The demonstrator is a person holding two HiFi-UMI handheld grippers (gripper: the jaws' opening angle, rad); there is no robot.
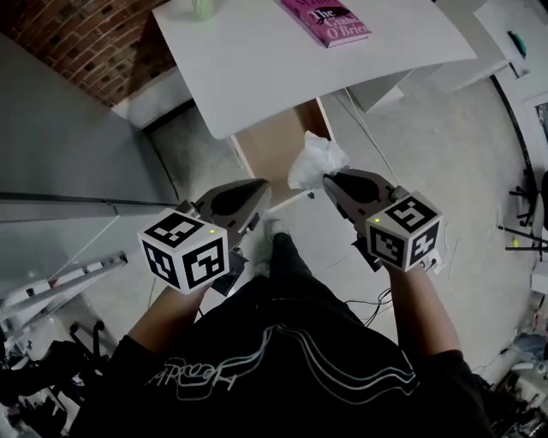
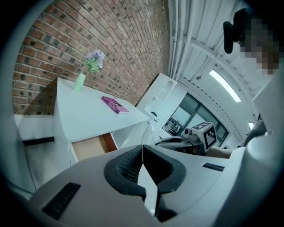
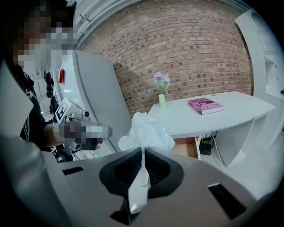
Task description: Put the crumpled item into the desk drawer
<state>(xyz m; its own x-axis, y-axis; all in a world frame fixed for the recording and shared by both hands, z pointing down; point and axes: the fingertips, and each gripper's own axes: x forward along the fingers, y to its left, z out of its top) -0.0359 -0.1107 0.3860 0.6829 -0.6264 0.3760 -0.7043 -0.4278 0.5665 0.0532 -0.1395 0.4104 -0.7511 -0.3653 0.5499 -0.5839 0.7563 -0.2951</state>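
Crumpled item (image 3: 146,131): thin white plastic, pinched between the clamped jaws of the right gripper (image 3: 143,155). Most of it bunches beyond the jaw tips, and a tail trails back between them. It is held in the air at the front of the open drawer (image 1: 276,141) (wood-lined, under the white bench (image 1: 257,60)), not inside it.
Left gripper (image 2: 143,153): jaws closed together, nothing between them.

Looking down, I see my right tongs (image 1: 330,181) pinching the crumpled white item (image 1: 312,160), which sits in line with the near right corner of the open drawer (image 1: 272,141). My left tongs (image 1: 261,190) hang just left of it, near the drawer's front. A pink book (image 1: 327,19) lies on the white bench (image 1: 282,68).
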